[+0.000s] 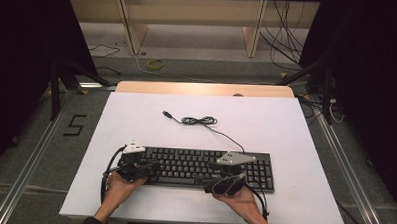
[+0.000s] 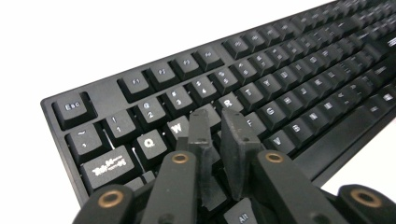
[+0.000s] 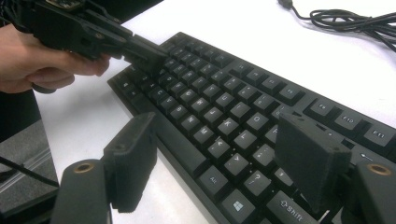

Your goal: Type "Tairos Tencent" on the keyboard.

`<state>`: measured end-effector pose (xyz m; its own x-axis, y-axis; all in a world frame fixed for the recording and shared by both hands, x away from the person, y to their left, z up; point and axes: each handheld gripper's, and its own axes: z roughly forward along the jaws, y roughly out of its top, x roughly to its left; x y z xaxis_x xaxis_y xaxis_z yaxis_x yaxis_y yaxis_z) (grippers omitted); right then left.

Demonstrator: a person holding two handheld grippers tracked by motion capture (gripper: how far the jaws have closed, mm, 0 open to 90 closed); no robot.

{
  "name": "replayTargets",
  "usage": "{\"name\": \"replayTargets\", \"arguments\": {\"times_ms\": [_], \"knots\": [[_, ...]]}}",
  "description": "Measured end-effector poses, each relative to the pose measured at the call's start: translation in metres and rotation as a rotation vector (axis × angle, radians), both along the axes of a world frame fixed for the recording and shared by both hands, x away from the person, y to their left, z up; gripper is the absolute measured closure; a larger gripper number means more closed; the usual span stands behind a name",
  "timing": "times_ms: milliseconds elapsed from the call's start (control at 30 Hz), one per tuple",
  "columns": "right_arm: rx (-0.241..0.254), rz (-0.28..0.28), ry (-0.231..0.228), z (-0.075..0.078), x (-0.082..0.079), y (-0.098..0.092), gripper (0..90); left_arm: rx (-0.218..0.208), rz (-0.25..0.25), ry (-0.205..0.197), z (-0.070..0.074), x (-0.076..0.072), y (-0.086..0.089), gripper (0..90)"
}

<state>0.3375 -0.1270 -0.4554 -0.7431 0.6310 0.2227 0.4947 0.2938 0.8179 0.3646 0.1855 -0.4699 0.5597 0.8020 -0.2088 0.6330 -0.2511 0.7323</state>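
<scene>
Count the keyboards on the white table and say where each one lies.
1. The black full-size keyboard lies near the front edge of the white table, its black cable coiled behind it. Nothing on the table looks able to hide another.

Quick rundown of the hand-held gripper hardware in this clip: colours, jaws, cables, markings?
Both are black. The left hand-held gripper has flat rectangular jaw pads on black links with brass-coloured pivot bushings, a grey three-cornered plate on top and a black cable trailing back. The right hand-held gripper matches: same plate, cable, scuffed matte pads. No printed markings visible. A dark sleeve edge shows at the left wrist.
</scene>
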Motion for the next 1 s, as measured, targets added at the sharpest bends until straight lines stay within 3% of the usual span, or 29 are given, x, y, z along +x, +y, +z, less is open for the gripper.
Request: {"name": "replayTargets", "arguments": {"times_ms": [333, 633, 733, 1000], "knots": [[-0.003, 0.003, 0.002, -0.001, 0.000, 0.002, 30.8, -0.068, -0.034, -0.034, 0.010, -0.007, 0.003, 60.0], [-0.006, 0.015, -0.001, -0.001, -0.002, 0.006, 33.2, -0.125, -0.024, -0.066, 0.016, -0.015, 0.007, 38.9], [-0.006, 0.018, -0.001, -0.001, -0.002, 0.008, 36.9, -0.151, -0.016, -0.076, 0.017, -0.018, 0.011, 35.4], [-0.016, 0.046, 0.001, -0.002, -0.002, 0.014, 59.6, -0.188, -0.008, -0.108, 0.019, -0.024, 0.017, 32.2]]}}
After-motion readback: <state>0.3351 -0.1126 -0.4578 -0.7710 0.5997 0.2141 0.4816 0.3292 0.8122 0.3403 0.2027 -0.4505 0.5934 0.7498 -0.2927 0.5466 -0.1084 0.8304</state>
